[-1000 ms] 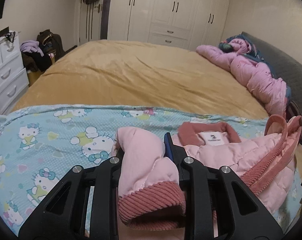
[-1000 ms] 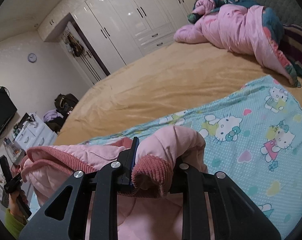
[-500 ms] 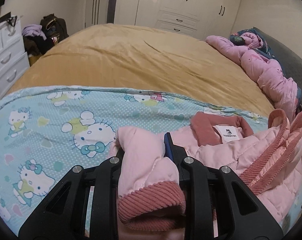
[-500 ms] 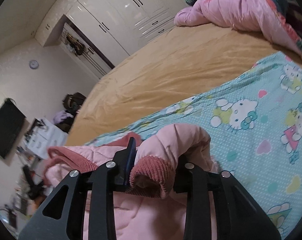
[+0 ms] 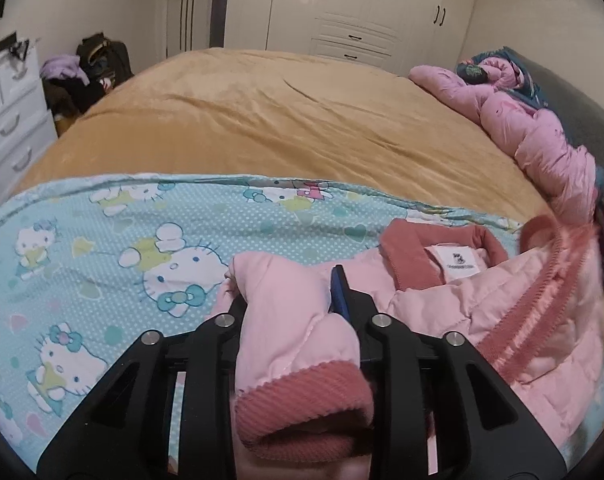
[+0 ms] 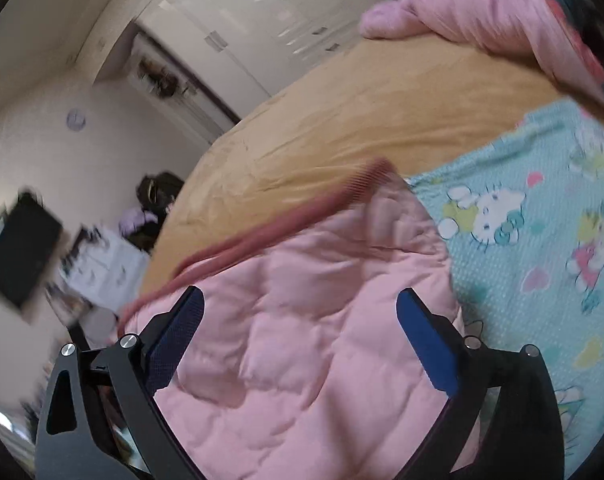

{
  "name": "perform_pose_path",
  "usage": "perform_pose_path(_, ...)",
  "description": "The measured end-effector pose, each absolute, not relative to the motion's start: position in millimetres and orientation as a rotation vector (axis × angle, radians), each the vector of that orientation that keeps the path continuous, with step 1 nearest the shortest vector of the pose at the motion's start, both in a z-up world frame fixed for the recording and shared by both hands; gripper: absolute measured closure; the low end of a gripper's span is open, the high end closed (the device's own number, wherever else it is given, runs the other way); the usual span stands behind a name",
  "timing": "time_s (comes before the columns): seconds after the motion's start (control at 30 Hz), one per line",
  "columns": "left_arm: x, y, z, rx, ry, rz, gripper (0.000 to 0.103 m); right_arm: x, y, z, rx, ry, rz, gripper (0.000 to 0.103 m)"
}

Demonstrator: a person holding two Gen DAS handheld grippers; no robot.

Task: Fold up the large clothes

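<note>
Since the pink padded jacket (image 5: 482, 320) on the cartoon sheet (image 5: 101, 248) is light, soft and bulky, I take its ribbed cuffs. My left gripper (image 5: 289, 296), loosening, clamps the sleeve at six o'clock; my right gripper (image 6: 297, 320) spreads empty above quilting.

The jacket (image 5: 454, 312) is quilted pink cloth, smooth, with ribbed knit cuffs (image 5: 302, 404). Under it lies a dotted cotton-looking sheet (image 5: 101, 248). The far wardrobe (image 6: 237, 28) is glossy.

One pink jacket (image 5: 442, 312); one cartoon sheet (image 5: 101, 248); two tongs (image 5: 289, 300) (image 6: 302, 312).
</note>
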State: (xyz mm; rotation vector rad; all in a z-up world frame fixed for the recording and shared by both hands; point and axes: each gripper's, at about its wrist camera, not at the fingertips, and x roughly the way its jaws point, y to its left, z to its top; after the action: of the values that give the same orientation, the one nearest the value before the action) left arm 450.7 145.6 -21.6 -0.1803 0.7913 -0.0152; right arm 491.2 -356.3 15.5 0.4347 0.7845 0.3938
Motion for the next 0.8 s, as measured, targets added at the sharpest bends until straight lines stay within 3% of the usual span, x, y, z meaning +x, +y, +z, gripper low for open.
perform_pose_path(0.13, 449.3, 150.3, -17.1, -0.233, 0.784, -0.033, 0.072, 458.9, -286.2, 1.0, 0.125, 0.813, 0.493, 0.006)
perform_pose_path(0.2, 445.3, 152.4, -11.2, -0.28, 0.764, -0.059, 0.052, 451.8, -257.7, -17.8, 0.039, 0.874, 0.535, 0.007)
perform_pose_path(0.4, 418.0, 156.5, 29.8, -0.326, 0.64, -0.1, 0.03, 472.7, -241.3, -64.8, 0.022, 0.963, 0.452, 0.006)
perform_pose_path(0.5, 395.9, 159.9, 49.0, -0.268, 0.536, -0.036, 0.014, 475.5, -244.0, -65.4, 0.04, 0.943, 0.461, 0.005)
perform_pose_path(0.7, 400.3, 174.2, 7.7, -0.101, 0.667, 0.082, 0.01, 462.7, -316.0, -29.1, 0.233, 0.761, 0.418, 0.007)
perform_pose_path(0.8, 411.2, 179.6, -32.3, -0.107, 0.789, 0.031, 0.01, 478.9, -357.2, -33.2, 0.196, 0.8, 0.234, 0.007)
